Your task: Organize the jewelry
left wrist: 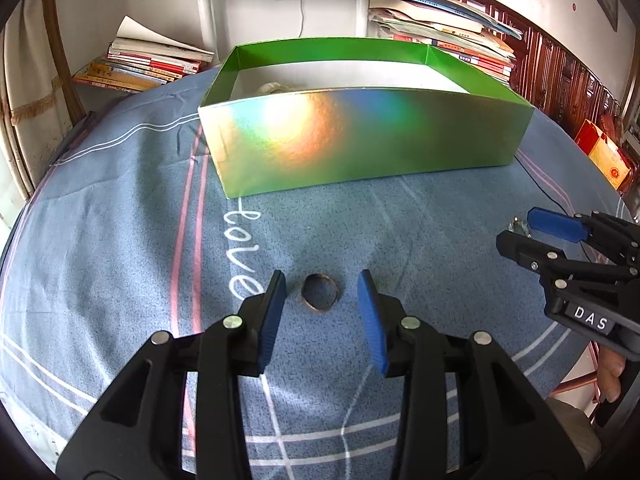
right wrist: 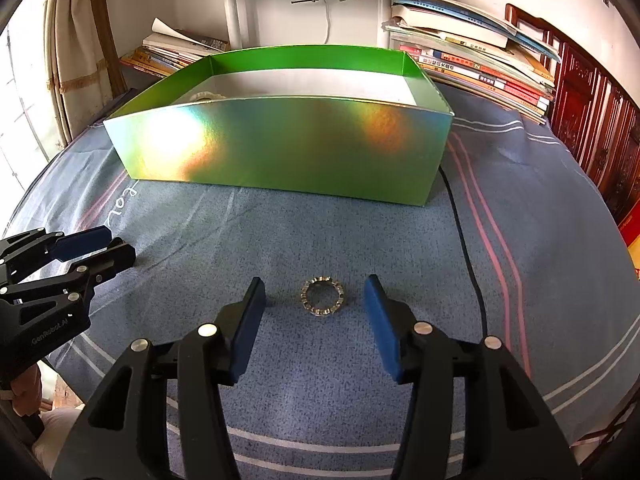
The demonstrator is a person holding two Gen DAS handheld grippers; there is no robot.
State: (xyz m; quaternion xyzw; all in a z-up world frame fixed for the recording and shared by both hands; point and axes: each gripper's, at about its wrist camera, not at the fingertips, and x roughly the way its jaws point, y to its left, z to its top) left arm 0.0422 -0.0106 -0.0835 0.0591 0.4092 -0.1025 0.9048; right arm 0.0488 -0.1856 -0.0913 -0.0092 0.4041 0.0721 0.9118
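- The box (left wrist: 360, 140) is seen as shiny green outside, with rainbow glare of orange, yellow and blue; the inside floor is white.
- The cloth (left wrist: 120, 240) is shown in blue-grey, crossed by pink and white stripes, with white lettering.
- The left gripper (left wrist: 322, 300) is made up of black arms and blue pads.
- The right gripper (right wrist: 315, 300) is coloured alike: black arms, blue pads.
- The ring (left wrist: 319, 293) is seen as coppery brown.
- The studded ring (right wrist: 322, 295) is shown as silvery with pale stones.
- The cable (right wrist: 460, 220) is black.
- The books (right wrist: 480, 64) are seen with red, orange, white and blue covers.
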